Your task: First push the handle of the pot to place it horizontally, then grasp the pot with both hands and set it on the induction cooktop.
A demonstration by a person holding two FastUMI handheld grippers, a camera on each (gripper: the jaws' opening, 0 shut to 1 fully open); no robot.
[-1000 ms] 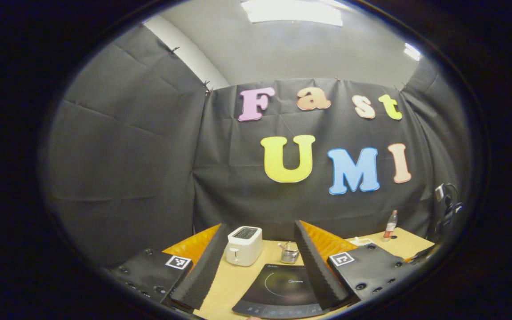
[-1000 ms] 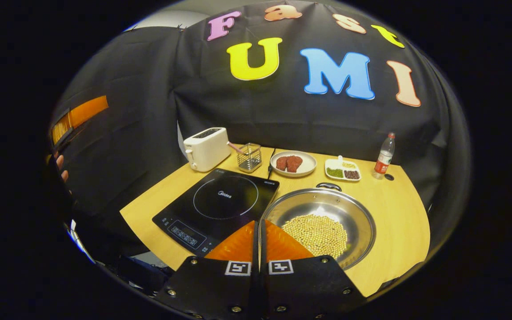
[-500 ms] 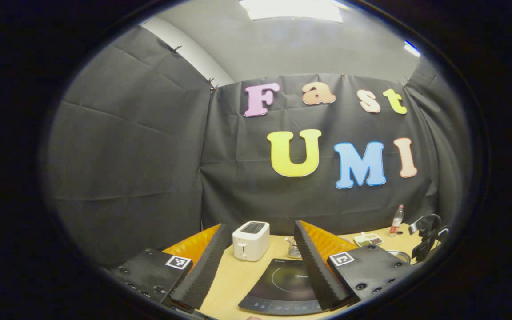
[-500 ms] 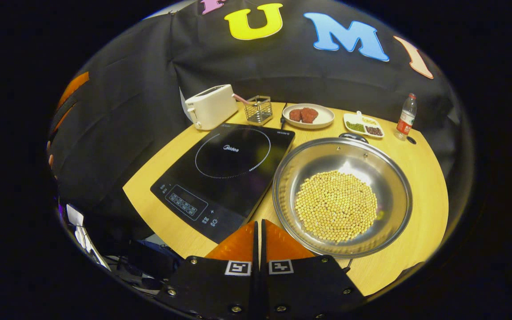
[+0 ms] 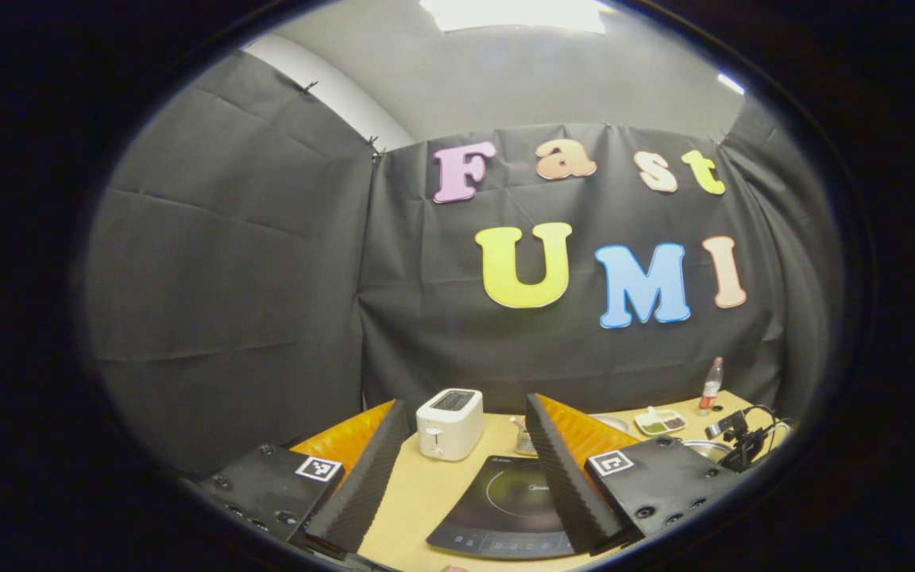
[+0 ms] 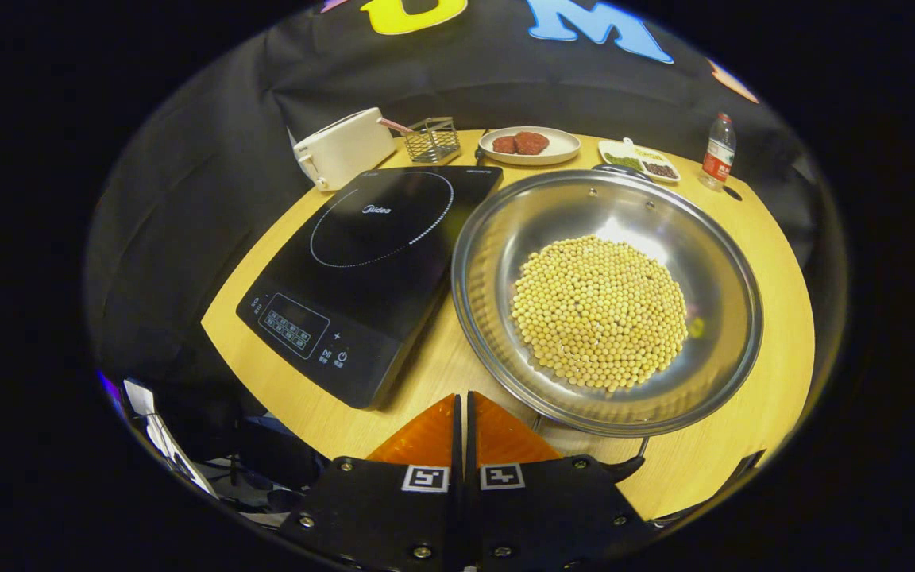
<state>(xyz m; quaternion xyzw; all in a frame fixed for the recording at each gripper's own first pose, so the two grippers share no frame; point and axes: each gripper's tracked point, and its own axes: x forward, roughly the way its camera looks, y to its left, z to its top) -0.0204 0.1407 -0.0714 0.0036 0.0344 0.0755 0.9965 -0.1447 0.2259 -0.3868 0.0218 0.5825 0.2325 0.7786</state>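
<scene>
A steel pot point(image 6: 712, 262) holding yellow beans stands on the wooden table, right of the black induction cooktop point(image 6: 362, 262). One dark handle point(image 6: 620, 168) sits at its far rim and the other point(image 6: 624, 467) at its near rim. My right gripper point(image 6: 463, 400) is shut with nothing between its fingers. It hovers over the table's front edge, just left of the near handle. My left gripper point(image 5: 465, 403) is open, held high before the cooktop point(image 5: 505, 508). In the left gripper view the pot's rim point(image 5: 704, 450) peeks in at the far right beside the other gripper point(image 5: 737, 441).
At the back of the table stand a white toaster point(image 6: 342, 147), a wire basket point(image 6: 434, 139), a plate of meat point(image 6: 529, 145), a divided dish point(image 6: 638, 161) and a bottle point(image 6: 718, 151). The table's front edge point(image 6: 299, 397) lies close below the right gripper.
My right gripper has moved forward and down toward the pot, which now looms much larger. The left gripper view has shifted only a little and stays open.
</scene>
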